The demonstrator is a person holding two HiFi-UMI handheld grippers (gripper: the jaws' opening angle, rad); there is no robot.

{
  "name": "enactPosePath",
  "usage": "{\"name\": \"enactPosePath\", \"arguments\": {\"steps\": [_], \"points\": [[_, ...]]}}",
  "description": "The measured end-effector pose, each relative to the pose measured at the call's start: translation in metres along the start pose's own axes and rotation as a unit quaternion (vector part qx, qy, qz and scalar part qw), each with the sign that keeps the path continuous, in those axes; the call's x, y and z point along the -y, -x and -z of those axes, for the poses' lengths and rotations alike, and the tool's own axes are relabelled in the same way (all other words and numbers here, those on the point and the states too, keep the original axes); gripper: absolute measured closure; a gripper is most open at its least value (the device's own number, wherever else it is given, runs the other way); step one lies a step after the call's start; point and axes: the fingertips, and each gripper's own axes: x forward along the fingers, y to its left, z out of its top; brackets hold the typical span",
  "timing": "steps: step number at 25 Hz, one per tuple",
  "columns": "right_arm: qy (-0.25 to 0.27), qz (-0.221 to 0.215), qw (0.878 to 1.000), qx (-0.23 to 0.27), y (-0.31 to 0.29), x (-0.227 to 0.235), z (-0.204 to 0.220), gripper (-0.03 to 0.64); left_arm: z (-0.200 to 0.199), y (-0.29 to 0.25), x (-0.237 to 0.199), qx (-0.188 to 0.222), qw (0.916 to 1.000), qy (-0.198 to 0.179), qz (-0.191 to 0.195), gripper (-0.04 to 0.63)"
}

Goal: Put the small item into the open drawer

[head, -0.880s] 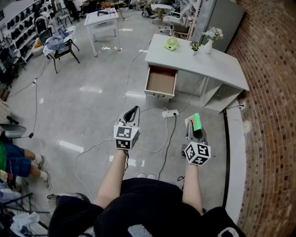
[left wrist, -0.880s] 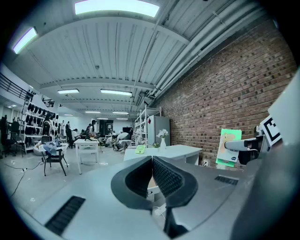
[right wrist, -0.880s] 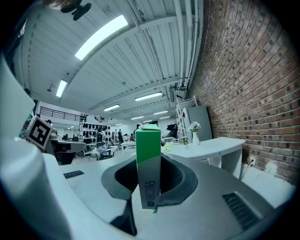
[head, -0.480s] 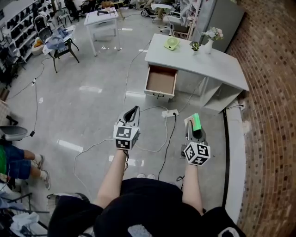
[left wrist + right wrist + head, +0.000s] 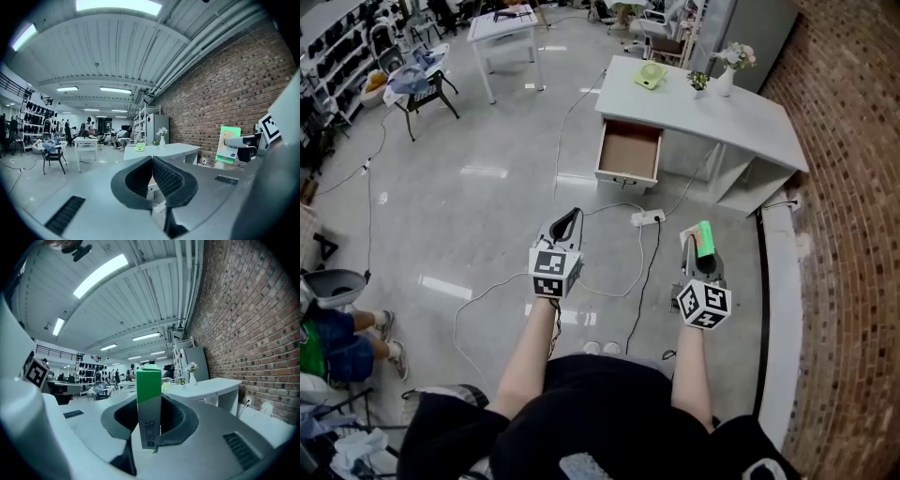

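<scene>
My right gripper (image 5: pixel 700 251) (image 5: pixel 151 414) is shut on a small green and white box (image 5: pixel 704 239) (image 5: pixel 148 404), which stands upright between the jaws. My left gripper (image 5: pixel 566 225) (image 5: pixel 152 176) is shut with nothing in it; its fingertips meet. Both are held out over the floor in front of the person. Ahead stands a white desk (image 5: pixel 750 117) whose drawer (image 5: pixel 628 153) is pulled open, with a bare brown bottom. The box (image 5: pixel 228 145) shows at the right of the left gripper view.
On the desk stand a green object (image 5: pixel 650 76), a small plant (image 5: pixel 700 82) and a vase of flowers (image 5: pixel 727 66). Cables and a power strip (image 5: pixel 646 218) lie on the floor before the drawer. A brick wall (image 5: pixel 853 187) runs along the right. Another table (image 5: pixel 503 28) and a chair (image 5: pixel 417 84) stand far left.
The view has shifted a little closer to the desk and both grippers have moved slightly forward. The grip on the box is unchanged.
</scene>
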Motion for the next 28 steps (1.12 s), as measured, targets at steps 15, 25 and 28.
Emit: {"name": "enactPosePath", "arguments": {"steps": [15,25,28], "points": [[-0.006,-0.001,1.000,0.027,-0.002,-0.027,-0.006,0.535,0.018,0.005,-0.023,0.009,0.9999,0.010,0.009,0.571],[-0.008,-0.019,0.999,0.037,-0.070,-0.010,-0.014,0.535,0.010,-0.057,-0.043,0.014,0.9999,0.007,0.001,0.571],[-0.013,-0.021,0.999,0.033,-0.108,0.004,-0.014,0.535,0.010,-0.091,-0.054,0.006,1.0000,0.005,-0.004,0.571]]}}
